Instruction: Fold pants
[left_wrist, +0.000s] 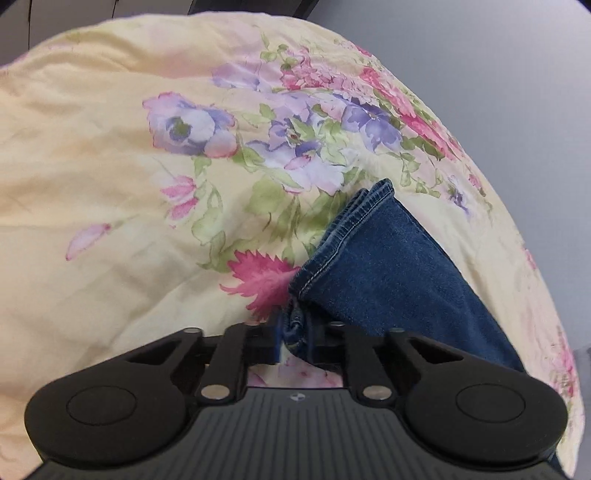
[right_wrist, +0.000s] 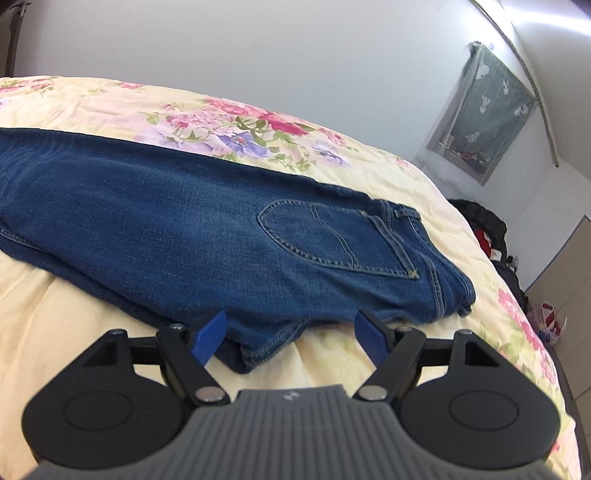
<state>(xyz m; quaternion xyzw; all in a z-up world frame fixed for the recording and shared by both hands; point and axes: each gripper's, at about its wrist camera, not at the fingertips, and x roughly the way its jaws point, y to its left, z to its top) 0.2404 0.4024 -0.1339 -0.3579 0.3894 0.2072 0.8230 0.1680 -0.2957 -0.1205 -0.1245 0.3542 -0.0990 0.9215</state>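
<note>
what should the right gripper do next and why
Probably ease forward and close on the jeans edge: the right gripper is open with denim between its fingers, while the left gripper is already shut on the hem.

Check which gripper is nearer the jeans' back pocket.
Right. The right gripper sits open at the jeans' near edge, just below the back pocket. The left gripper is clamped on the leg hem, pocket out of its view.
</note>
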